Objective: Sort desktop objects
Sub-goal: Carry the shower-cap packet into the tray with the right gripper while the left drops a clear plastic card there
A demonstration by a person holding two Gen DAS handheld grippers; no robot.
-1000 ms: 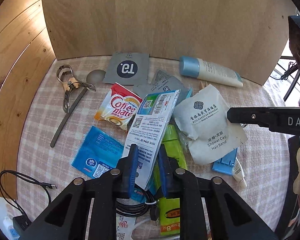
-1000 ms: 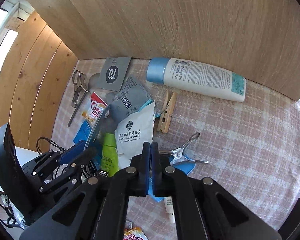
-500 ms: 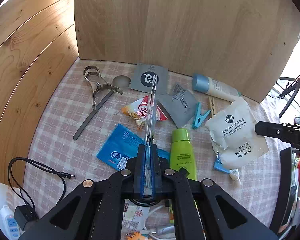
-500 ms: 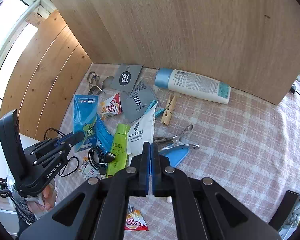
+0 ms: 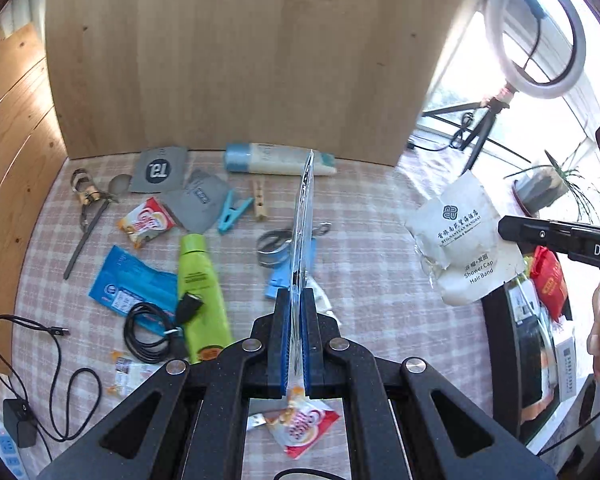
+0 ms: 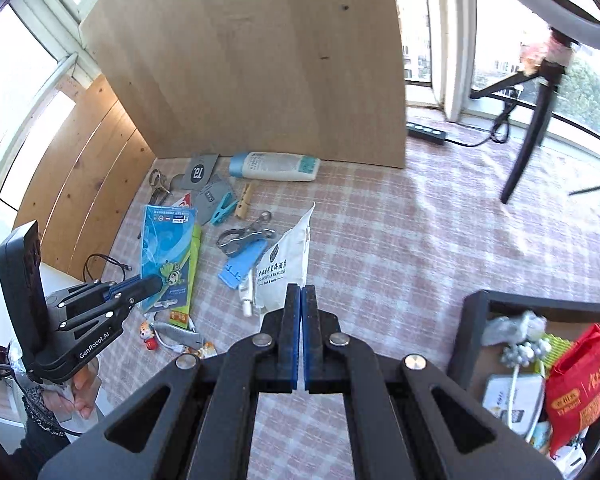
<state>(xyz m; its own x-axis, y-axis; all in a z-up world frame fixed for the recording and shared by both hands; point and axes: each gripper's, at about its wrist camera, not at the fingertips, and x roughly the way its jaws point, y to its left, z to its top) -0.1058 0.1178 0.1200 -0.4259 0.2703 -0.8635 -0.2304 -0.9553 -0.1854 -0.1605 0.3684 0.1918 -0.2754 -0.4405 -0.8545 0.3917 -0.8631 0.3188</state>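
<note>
My left gripper point(image 5: 296, 300) is shut on a flat blue blister card point(image 5: 303, 232), seen edge-on here and held above the checked cloth. From the right wrist view the same card point(image 6: 168, 248) shows its blue printed face in the left gripper point(image 6: 152, 280). My right gripper point(image 6: 302, 294) is shut on the lower edge of a white shower-cap packet point(image 6: 286, 260), which hangs clear of the table. In the left wrist view that packet point(image 5: 460, 236) hangs at the right from the right gripper point(image 5: 508, 229).
On the cloth lie a lotion bottle point(image 5: 276, 163), a green tube point(image 5: 200, 280), a blue peg point(image 5: 232, 210), a wooden peg point(image 5: 259, 200), a metal clip point(image 5: 274, 242), sachets and a black cable point(image 5: 148, 332). A black box point(image 6: 472, 312) holding sorted items stands at the right. A wooden board backs the table.
The left gripper shut on the blister card and lifted it off the pile. The right gripper raised the shower-cap packet and carried it to the right. Both hands rose.
</note>
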